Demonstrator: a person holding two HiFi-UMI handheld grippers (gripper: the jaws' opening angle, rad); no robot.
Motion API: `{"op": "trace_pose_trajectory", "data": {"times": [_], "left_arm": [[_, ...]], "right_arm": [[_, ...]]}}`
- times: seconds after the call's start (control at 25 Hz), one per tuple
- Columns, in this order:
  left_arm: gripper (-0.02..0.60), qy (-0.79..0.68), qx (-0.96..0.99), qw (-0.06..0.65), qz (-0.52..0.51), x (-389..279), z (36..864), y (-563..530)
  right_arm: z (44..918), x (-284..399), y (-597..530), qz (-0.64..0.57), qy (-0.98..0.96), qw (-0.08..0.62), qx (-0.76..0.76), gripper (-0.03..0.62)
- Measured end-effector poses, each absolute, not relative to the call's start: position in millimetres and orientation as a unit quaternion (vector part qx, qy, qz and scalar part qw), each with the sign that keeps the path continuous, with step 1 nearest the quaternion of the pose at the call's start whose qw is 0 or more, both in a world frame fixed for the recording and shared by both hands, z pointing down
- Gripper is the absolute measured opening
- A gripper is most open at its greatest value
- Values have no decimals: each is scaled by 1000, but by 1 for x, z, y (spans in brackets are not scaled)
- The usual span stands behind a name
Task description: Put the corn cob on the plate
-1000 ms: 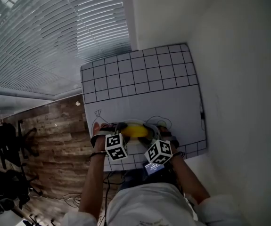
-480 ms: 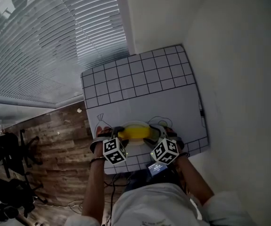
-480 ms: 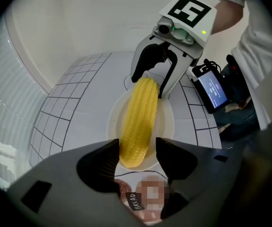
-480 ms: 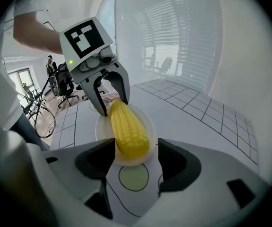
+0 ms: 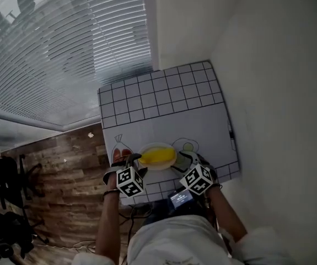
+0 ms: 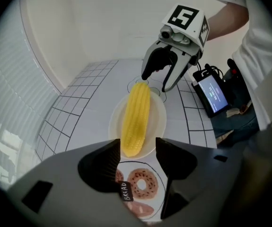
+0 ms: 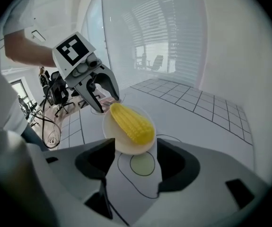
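The corn cob (image 5: pixel 158 157) is lying on the plate (image 5: pixel 157 144) near the surface's (image 5: pixel 164 115) near edge. The left gripper (image 5: pixel 132 159) is hovering open just beside the cob's left end. The right gripper (image 5: pixel 188 160), whose jaws have just been opening, is gripping nothing beside the right end.

Gridded mat (image 5: pixel 169 120), window blinds (image 5: pixel 64 54), wooden floor (image 5: pixel 70 192)

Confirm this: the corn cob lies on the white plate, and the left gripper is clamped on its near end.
Not clamped. The left gripper view shows the left gripper open, its jaws clear of the corn cob, which does lie on the white plate.
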State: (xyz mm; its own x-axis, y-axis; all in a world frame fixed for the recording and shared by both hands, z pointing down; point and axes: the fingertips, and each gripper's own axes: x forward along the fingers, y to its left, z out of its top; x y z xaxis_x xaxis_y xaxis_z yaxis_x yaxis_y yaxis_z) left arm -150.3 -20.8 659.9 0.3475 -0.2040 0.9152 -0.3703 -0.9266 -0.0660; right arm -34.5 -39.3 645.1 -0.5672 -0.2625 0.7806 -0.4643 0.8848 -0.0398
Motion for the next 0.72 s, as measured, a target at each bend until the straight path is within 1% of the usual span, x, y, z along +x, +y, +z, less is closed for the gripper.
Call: {"op": "trace_pose_trajectory", "data": {"times": [0.12,0.2,0.32,0.44,0.48,0.56,0.6,0.64,0.68,0.72], "left_arm": [[239,-196,830,89,515,-147,649,-21],[196,-209,837,87,498,-145,642,-22],[181,-225,848,91,472,-140,631,-23],[173,-234,853,86,458,-137,624,-21],[161,-236,855,83,454,-136,622,-19],[144,-248,860,82,438,-135,615,-17],[125,-262,863,83,423,-134,608,-17],[84,-281,866,85,404,-134,599,-19],[28,-300,869,86,385,-134,589,-20],[12,-317,871,87,366,-134,580,-21]], "right_arm": [[636,-38,-36,119,-879,411,209,282],[629,-38,-34,114,-881,404,218,258],[621,-36,-34,108,-882,395,234,236],[614,-35,-36,100,-880,390,250,230],[610,-34,-37,96,-880,387,257,217],[600,-32,-38,87,-882,373,276,166],[594,-30,-37,81,-883,364,286,98],[589,-28,-37,77,-883,357,294,22],[585,-26,-35,74,-884,352,300,12],[581,-25,-34,71,-884,348,304,8]]}}
